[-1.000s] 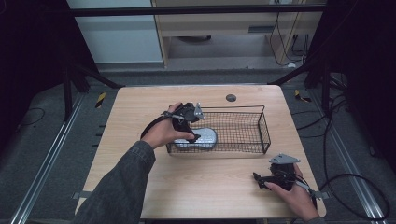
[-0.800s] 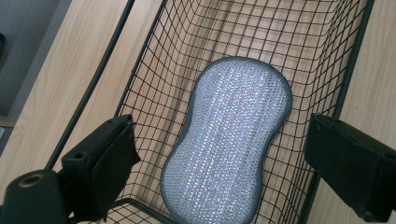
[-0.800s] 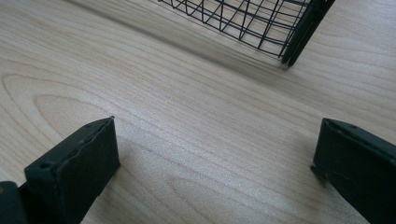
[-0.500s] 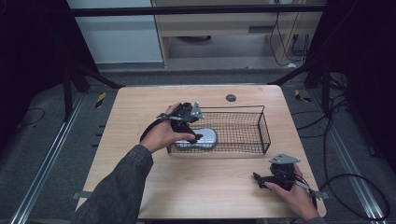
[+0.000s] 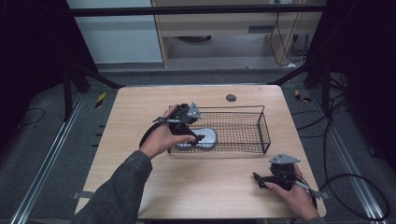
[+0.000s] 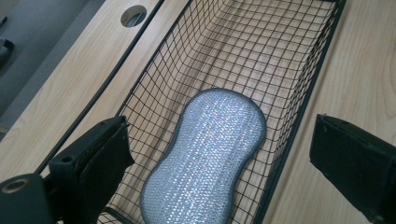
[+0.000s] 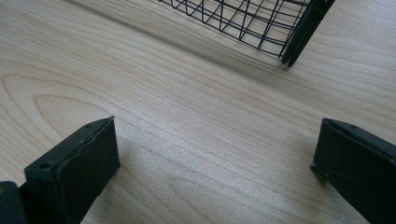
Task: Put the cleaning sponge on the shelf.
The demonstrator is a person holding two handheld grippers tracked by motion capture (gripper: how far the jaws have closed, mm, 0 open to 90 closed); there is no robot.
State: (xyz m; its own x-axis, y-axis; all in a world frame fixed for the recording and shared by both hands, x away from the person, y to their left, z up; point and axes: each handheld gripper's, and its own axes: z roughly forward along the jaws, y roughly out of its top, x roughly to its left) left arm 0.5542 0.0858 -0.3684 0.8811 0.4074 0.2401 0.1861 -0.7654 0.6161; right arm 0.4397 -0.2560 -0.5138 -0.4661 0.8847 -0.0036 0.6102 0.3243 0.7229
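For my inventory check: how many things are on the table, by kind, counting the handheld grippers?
Wire basket: 1
Silver scrubbing sponge, lying in the basket: 1
Handheld grippers, left gripper and right gripper: 2
Total: 4

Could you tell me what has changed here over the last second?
The left gripper has just been opening its jaws above the silver sponge, which lies free in the wire basket. The sponge, the basket and the right gripper, open on the table, stayed put.
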